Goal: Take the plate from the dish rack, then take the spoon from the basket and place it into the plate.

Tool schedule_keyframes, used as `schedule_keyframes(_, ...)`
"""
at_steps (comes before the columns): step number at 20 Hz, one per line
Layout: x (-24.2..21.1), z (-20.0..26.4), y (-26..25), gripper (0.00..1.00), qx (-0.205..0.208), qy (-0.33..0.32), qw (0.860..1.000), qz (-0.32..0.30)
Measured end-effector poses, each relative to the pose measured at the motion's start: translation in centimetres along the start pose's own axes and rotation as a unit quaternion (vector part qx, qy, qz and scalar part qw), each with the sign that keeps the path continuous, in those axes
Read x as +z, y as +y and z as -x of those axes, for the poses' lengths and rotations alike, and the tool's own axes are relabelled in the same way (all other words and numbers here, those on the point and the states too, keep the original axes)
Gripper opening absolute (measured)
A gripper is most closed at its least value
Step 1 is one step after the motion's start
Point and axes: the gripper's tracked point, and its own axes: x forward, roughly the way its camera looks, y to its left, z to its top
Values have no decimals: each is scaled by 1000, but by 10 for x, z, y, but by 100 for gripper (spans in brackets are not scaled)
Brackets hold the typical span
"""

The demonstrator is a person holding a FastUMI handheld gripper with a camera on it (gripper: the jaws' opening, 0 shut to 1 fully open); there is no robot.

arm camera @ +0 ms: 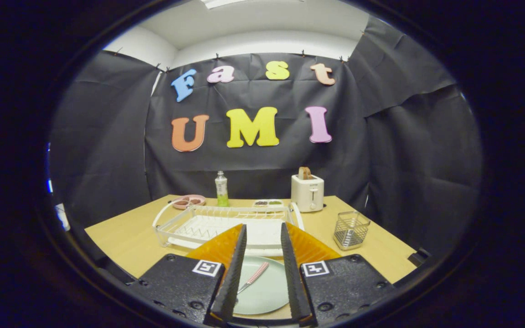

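In the gripper view, the gripper (263, 232) is hovering above the near edge of one wooden table (126, 237), its two fingers spread apart and gripping nothing. Between the fingers one pale green plate (267, 291) is lying flat on the table, and one spoon (254, 277) with a pink checked handle is resting on it, its handle pointing away toward the rack and its metal end toward the nearer finger base. Just beyond the fingertips one white dish rack (208, 223) is sitting on the table, its slots holding no dishes that can be seen. To the right of the rack one wire basket (350, 229) is standing upright, apart from both rack and plate. Behind the rack, along the table's far edge, four things are lining up: one pink dish (189, 201), one bottle (221, 189) with greenish contents, one small white tray (268, 203) holding dark bits, and one white toaster (307, 192) with one slice of bread (305, 172) sticking up
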Motion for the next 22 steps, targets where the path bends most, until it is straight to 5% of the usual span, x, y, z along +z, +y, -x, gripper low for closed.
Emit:
schedule_keyframes(2, 7, 9, -4, 53, -2, -3, 1000, -8)
schedule_keyframes(9, 34, 45, -13, 100, -19, -23, 999, -15)
schedule_keyframes(22, 89, 105, -22, 100, -33, -82, 996, 4)
